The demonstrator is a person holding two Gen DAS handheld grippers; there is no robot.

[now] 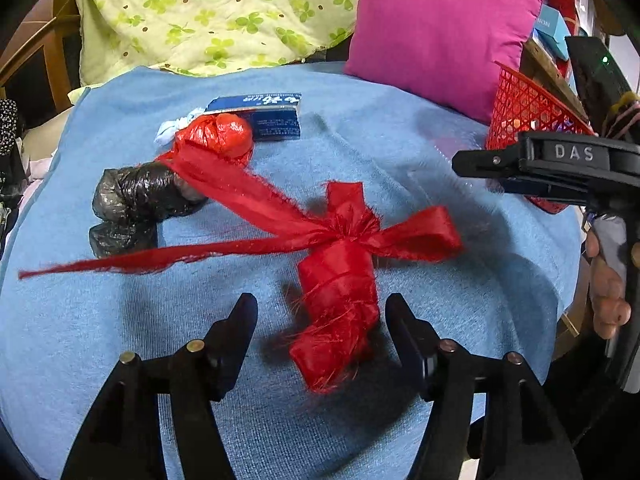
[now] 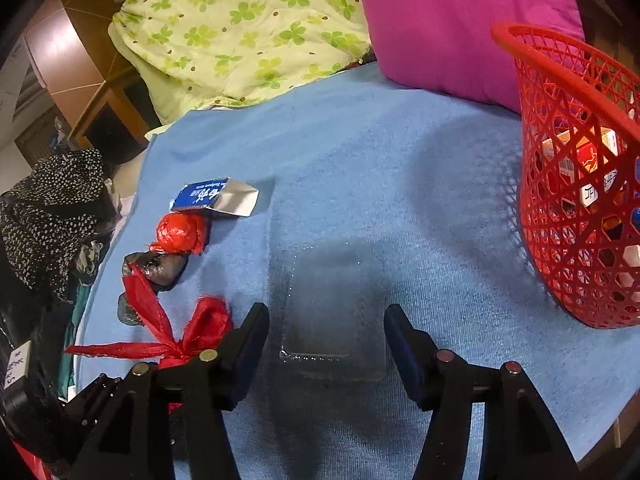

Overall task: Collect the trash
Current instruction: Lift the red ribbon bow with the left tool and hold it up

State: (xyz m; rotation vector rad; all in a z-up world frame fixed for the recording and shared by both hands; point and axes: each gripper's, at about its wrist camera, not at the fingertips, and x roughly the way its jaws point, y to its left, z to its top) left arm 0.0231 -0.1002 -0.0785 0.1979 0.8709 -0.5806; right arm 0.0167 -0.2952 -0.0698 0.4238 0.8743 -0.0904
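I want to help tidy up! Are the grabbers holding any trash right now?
No, neither holds anything. The left gripper has open jaws around the red ribbon bundle, not pressing it. The right gripper is open over a clear plastic tray.

open right gripper (image 2: pixel 326 320) straddles clear plastic tray (image 2: pixel 332 312) on blue cloth (image 2: pixel 400 184).

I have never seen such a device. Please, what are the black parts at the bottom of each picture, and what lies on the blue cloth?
A person holds a hand gripper in each hand, each with a camera looking along its two fingers. One picture is from the left gripper, the other from the right gripper. Both are open and hold nothing. On the blue cloth lie a red ribbon bundle between the left fingers, a clear plastic tray between the right fingers, a black bag, a red bag and a blue box. The red basket already holds some trash.
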